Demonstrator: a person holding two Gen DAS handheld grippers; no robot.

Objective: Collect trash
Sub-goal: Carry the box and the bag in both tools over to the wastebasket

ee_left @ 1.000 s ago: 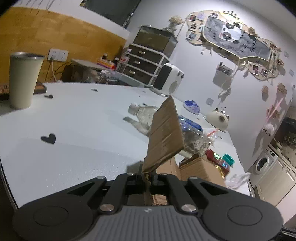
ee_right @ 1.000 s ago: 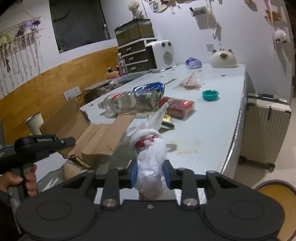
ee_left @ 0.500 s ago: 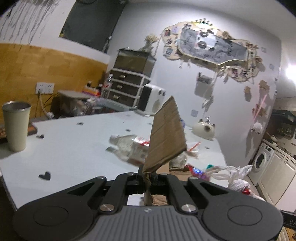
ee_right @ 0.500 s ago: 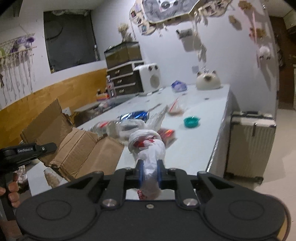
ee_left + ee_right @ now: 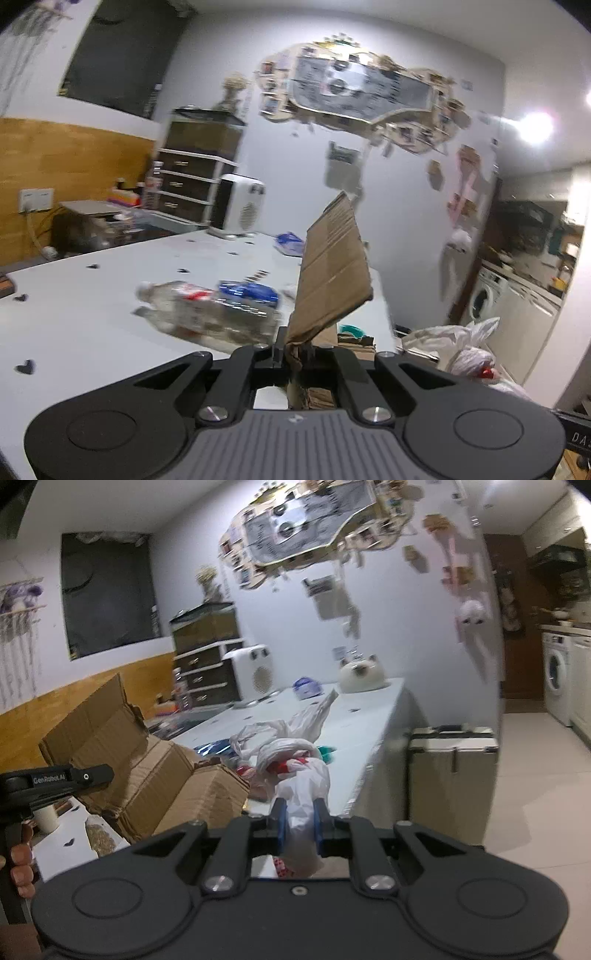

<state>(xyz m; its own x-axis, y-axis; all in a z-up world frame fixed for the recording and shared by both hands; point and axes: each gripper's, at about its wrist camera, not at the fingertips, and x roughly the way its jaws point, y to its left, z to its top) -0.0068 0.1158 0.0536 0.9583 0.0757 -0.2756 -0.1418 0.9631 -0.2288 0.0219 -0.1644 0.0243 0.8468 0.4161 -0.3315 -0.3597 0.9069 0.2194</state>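
White tabletop (image 5: 92, 306) fills the foreground of a cluttered room. Nearest, the left gripper (image 5: 291, 354) is closed on a flap of one cardboard box (image 5: 332, 269): light, stiff, best taken by an edge. The right gripper (image 5: 299, 823) pinches the neck of one white plastic bag (image 5: 295, 760), soft, light and probably slippery. Farther off on the table lie one crushed plastic bottle (image 5: 195, 306), one blue wrapper (image 5: 247, 291) and one green lid (image 5: 351, 329).

Words to read
"GenRobot.AI" printed on the left gripper (image 5: 55, 779); "DAS" on the right gripper's (image 5: 580, 437) side.
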